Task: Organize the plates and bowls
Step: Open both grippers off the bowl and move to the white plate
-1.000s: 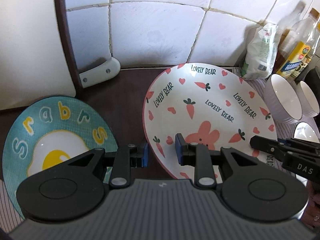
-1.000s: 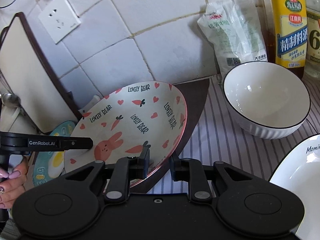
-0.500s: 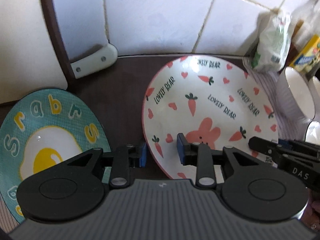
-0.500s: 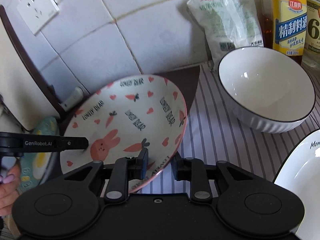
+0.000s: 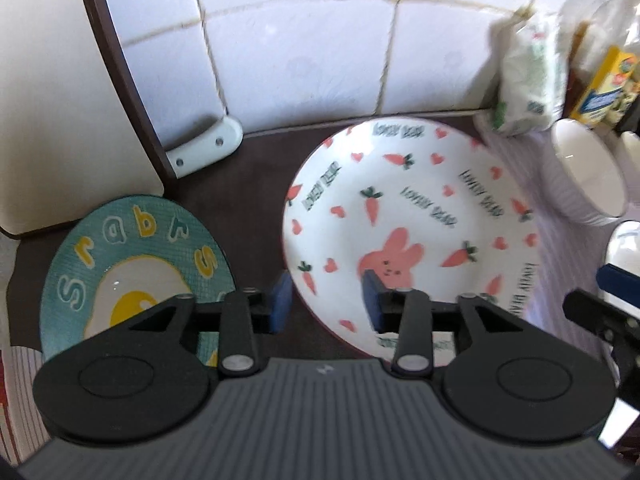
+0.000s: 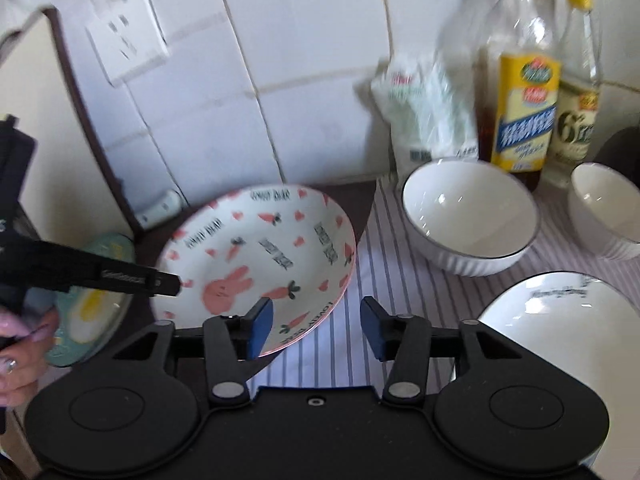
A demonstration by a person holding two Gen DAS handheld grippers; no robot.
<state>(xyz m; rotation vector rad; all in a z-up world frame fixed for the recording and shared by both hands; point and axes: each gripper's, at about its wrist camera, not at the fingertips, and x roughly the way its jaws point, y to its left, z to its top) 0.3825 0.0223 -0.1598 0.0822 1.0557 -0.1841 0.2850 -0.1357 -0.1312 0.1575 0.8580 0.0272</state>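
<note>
Fingers on both grippers are spread apart with nothing clamped between them. On the left gripper (image 5: 326, 300), the blue pads are seen straddling the near-left rim of the white glazed plate with pink rabbit, carrots and hearts (image 5: 408, 232), one pad outside the rim and one over the plate's well; actual contact can't be made out. The right gripper (image 6: 316, 324) is opened just as wide, its left pad (image 6: 260, 326) sitting by the plate's near-right rim and its right pad over the striped cloth (image 6: 384, 232). The rabbit plate is resting on the dark countertop (image 5: 256, 168), partly overlapping the cloth, with the teal fried-egg plate (image 5: 136, 264) just beside it on the left and the white ribbed bowls (image 6: 470, 216) to the right. Probably ceramic, so it should be treated as stiff, fairly heavy, slick-glazed and chippable. Best taken at the rim, squarely, since a shallow pinch could be expected to slip.
</note>
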